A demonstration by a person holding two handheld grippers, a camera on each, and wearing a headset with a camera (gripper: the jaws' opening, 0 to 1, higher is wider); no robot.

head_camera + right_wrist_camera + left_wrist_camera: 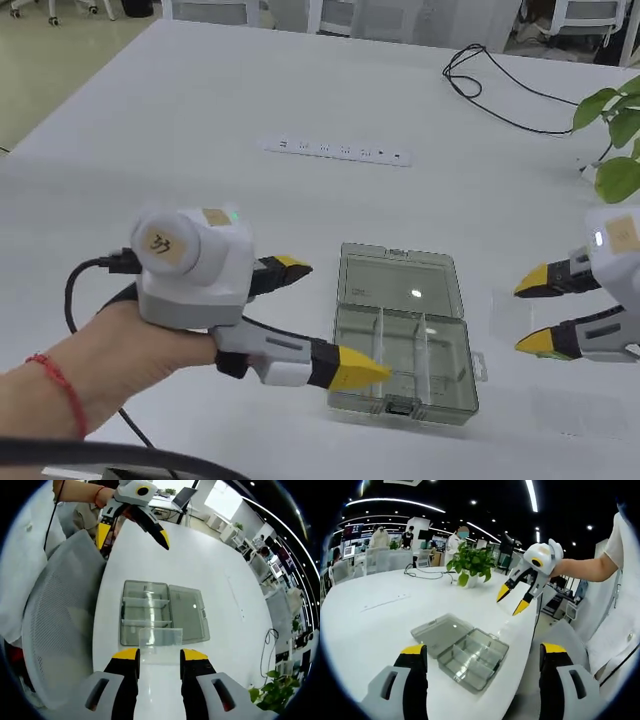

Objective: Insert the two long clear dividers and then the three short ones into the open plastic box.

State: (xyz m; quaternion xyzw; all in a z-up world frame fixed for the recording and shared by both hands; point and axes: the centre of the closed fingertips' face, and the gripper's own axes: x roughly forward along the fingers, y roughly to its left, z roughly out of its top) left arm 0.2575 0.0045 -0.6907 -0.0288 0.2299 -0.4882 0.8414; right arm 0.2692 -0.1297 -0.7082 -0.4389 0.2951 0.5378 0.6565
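Heads up: your left gripper [345, 320] and right gripper [160, 655] both have jaws apart and empty, and that clear divider [160, 637] lying flat on the table [200, 120] just right of the box [400, 285] looks thin and slick, so a shallow pinch could skid it away.

Open smoky plastic box [440, 408], lid [400, 285] flat, two long dividers [380, 335] upright inside, clear divider [160, 636] flat alongside
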